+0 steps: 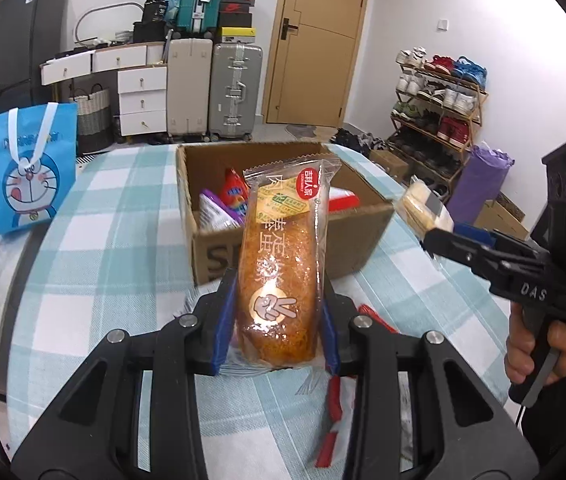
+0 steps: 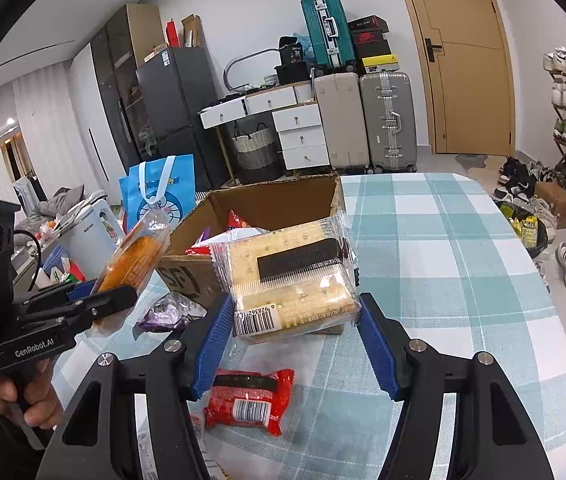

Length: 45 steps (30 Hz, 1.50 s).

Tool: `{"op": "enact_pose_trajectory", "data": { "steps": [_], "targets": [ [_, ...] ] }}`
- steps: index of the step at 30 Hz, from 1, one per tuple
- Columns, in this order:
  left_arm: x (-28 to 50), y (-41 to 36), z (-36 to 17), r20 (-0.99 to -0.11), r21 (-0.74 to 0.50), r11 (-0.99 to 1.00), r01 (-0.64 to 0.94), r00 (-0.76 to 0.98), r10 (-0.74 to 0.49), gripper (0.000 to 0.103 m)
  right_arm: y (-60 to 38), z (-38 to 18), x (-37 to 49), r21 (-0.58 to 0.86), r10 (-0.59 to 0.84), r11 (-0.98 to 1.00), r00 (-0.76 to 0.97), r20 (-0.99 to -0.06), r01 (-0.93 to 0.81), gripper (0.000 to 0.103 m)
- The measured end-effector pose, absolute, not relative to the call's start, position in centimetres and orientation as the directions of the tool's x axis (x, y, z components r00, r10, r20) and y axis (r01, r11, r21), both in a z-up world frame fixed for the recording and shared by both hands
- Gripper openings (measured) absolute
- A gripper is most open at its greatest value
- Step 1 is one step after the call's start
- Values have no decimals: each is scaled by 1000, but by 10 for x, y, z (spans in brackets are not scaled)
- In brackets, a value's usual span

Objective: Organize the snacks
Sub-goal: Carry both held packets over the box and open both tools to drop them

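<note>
In my left wrist view, my left tongs are clenched on a long orange cake in a clear wrapper. The cake stands up between the two blue pads, above the checked bench. Behind it, at 12 o'clock, sits the open cardboard box with some bright snack packs inside. At 3 o'clock I see my right tongs, held by a hand, gripping a pale cracker pack. A blue cartoon bag stands at 9 o'clock, off the bench edge.

In my right wrist view, my right tongs are grasping the cracker pack, a square clear pack with a black label. The blue pads press on its two sides. It hangs in front of the box. Under it, at 6 o'clock, a red snack pack lies on the bench. A purple pack lies at 9 o'clock, close to the box. Further out at 9 o'clock, my left tongs hold the orange cake tilted up.
</note>
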State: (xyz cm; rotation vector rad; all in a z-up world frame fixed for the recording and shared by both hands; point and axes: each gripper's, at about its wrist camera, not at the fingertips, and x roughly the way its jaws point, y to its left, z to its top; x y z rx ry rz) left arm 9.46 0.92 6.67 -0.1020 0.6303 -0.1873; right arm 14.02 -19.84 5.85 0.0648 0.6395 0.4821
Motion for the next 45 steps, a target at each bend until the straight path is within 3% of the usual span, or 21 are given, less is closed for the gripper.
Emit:
{"op": "enact_pose_trajectory", "data": {
  "steps": [21,39,42,45],
  "targets": [
    [167,13,88,-606,-142,989,39,786,-118,33,-165,77,186,222,461,883,676,-576,-413,64],
    [220,0,76,-612,-39,999,1,790,-25,33,-134,56,234,233,444,891,635,-632,-391,65],
    [228,1,69,-619,-49,999,1,785,-31,33,-132,56,236,215,428,897,643,-635,-385,66],
    [230,0,65,-616,-49,999,1,787,-31,34,-129,60,229,164,412,899,660,-628,-406,74]
  ]
}}
